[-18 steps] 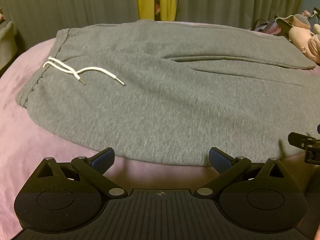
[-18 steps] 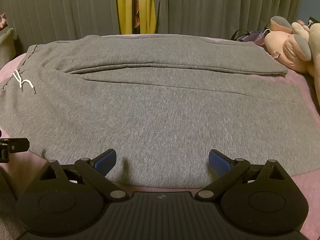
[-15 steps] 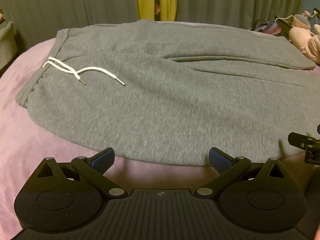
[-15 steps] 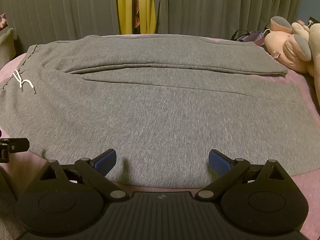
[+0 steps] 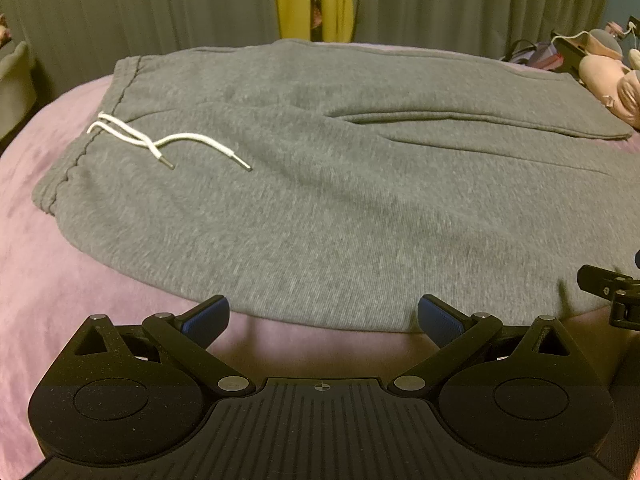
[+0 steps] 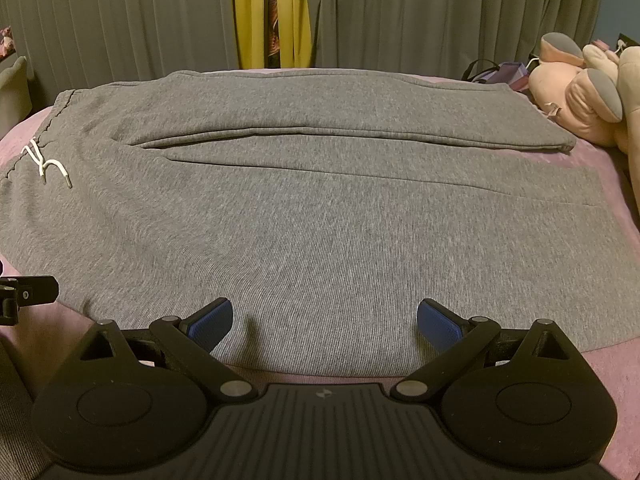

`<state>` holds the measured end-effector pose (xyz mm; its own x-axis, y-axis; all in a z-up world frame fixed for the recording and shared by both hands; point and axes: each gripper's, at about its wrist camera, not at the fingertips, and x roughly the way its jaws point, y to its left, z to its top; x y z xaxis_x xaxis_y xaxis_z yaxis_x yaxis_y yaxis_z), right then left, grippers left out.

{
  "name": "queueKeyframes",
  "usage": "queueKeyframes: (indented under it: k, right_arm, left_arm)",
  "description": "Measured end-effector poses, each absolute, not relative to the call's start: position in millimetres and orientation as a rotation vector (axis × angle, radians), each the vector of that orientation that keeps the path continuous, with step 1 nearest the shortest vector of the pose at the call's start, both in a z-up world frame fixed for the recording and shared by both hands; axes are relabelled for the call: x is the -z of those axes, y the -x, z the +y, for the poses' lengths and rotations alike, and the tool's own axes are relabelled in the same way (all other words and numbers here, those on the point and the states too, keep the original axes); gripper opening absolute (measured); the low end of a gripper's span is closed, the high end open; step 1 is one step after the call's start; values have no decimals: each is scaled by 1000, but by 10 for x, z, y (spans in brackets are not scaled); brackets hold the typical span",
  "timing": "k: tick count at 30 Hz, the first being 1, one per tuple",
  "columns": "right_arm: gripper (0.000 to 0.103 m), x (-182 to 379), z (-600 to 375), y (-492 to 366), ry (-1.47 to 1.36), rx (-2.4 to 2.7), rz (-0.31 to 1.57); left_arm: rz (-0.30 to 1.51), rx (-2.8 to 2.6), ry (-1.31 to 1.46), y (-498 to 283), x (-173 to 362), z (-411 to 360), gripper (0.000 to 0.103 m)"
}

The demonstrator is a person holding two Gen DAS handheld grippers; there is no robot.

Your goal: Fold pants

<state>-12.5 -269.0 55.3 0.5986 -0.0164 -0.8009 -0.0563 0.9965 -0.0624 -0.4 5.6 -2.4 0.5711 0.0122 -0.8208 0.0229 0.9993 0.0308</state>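
Grey sweatpants lie spread flat on the pink bedcover, waistband to the left, both legs running to the right. A white drawstring rests on the cloth near the waistband. My left gripper hovers open at the pants' near edge, nothing between its blue pads. Over the near leg's front hem my right gripper is also open and holds nothing. Each gripper's tip shows at the edge of the other's view.
A pink plush toy lies at the right end of the bed beside the leg cuffs. Grey curtains with a yellow strip hang behind. A bag with cables sits at the far right.
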Motion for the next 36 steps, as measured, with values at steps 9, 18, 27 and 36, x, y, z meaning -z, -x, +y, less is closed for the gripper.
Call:
queueKeyframes:
  k: [9, 18, 27, 36]
  right_arm:
    - [99, -554, -2688, 123, 84, -23, 929]
    - [99, -551, -2687, 122, 84, -23, 929]
    - [99, -524, -2667, 92, 80, -21, 931]
    - [99, -507, -2677, 74, 81, -19, 940]
  left_arm:
    - [963, 6, -39, 1, 25, 59, 103]
    - [963, 5, -39, 3, 19, 63, 103]
    - [959, 8, -32, 4, 11, 80, 103]
    - [963, 10, -26, -6, 9, 79, 103]
